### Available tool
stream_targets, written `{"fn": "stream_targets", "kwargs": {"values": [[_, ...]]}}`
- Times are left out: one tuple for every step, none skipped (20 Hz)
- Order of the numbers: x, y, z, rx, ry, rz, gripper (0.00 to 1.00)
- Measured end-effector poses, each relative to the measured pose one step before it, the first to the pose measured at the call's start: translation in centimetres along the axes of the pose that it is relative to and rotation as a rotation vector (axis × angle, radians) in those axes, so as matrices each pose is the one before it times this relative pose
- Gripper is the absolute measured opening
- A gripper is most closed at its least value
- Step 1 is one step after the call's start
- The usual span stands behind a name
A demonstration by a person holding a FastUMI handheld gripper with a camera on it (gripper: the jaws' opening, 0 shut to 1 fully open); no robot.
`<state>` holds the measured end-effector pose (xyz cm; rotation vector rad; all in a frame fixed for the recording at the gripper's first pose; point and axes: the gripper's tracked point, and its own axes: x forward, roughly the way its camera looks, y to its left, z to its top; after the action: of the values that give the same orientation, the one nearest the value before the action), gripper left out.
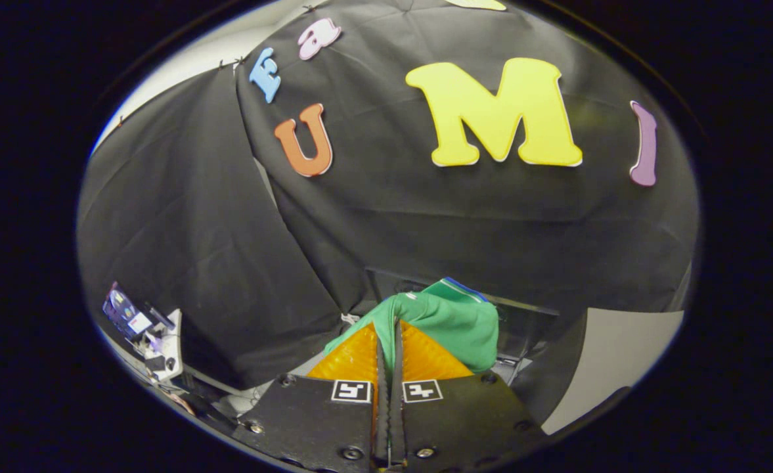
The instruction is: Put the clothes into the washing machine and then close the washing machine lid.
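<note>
At the lower left of the frame, a cluster of small devices (142, 328) sits on a pale stand; the details are too small to make out. Right of it, the black cloth wall (228, 263) hangs in broad folds, with one seam running down from the upper left to the bottom centre. Two panels of this cloth meet there, and the matte fabric covers most of the frame.

At the bottom centre, the gripper (389, 341) shows two orange fingers (353, 358) with a ribbed, translucent look, each mounted on a black plate fixed with screws. Each plate carries one square black-and-white marker, two in all. The jaws are clenched on one green garment (458, 322): a fold of the soft knit cloth runs down the narrow slit between the fingertips, and the rest bunches in a rounded lump just ahead and to the right of them. A thin blue-and-white trim edges its top.

Behind the garment, a dark straight-edged frame (524, 315) crosses the lower centre right; what it belongs to cannot be told. At the lower right of the frame lies a flat, pale grey surface (622, 355), smooth and bare.
</note>
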<state>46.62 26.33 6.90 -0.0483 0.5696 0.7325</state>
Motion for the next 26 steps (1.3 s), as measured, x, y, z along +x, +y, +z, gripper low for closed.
{"fn": "stream_targets", "kwargs": {"values": [[0.802,-0.012,-1.0,0.0024,0.01429,-0.00038,0.05],[0.779,-0.02,-1.009,0.0043,0.01357,0.00082,0.05],[0.626,-0.072,-0.929,0.00631,0.01291,-0.00203,0.05],[0.705,-0.208,-0.781,0.0071,0.01287,-0.00162,0.05],[0.674,-0.247,-0.847,0.00818,0.01378,-0.0015,0.05],[0.647,-0.214,-0.642,0.00854,0.01208,-0.00168,0.05],[0.576,-0.29,-0.437,0.00469,0.00637,-0.00415,0.05],[0.468,-0.303,-0.364,0.0022,0.005,-0.00781,0.05],[0.475,0.054,-0.571,0.00372,0.00469,-0.00972,0.05],[0.444,0.176,-0.335,0.00205,0.00335,-0.00225,0.05],[0.447,-0.185,-0.173,-0.00094,0.00293,-0.00349,0.05],[0.416,-0.229,-0.154,-0.00191,-0.0018,-0.00684,0.05],[0.34,-0.148,-0.222,-0.00018,0.00042,-0.00759,0.05],[0.361,-0.124,-0.16,0.00509,0.00185,-0.00534,0.05],[0.388,-0.103,-0.242,0.00636,-0.00327,-0.00464,0.05],[0.588,-0.231,-0.133,0.00495,0.00174,-0.00813,0.05],[0.636,-0.447,-0.329,0.0095,0.01019,-0.00656,0.05],[0.82,-0.272,-0.062,0.01443,0.01231,-0.00097,0.05],[1.049,-0.314,-0.067,0.01193,0.01223,-0.00017,0.05],[0.778,-0.376,-0.179,0.0098,0.00793,-0.0053,0.05],[0.707,-0.052,-0.47,0.01017,0.00592,-0.00392,0.05],[0.627,-0.079,-0.102,0.01004,0.00525,-0.00122,0.05],[0.669,-0.198,-0.052,0.01015,0.00722,-0.004,0.05],[0.696,-0.283,-0.29,0.01435,0.01001,-0.00698,0.05],[0.767,-0.288,-0.496,0.01254,0.01072,-0.00511,0.05],[0.648,-0.306,-0.525,0.0087,0.01063,-0.00378,0.05]]}}
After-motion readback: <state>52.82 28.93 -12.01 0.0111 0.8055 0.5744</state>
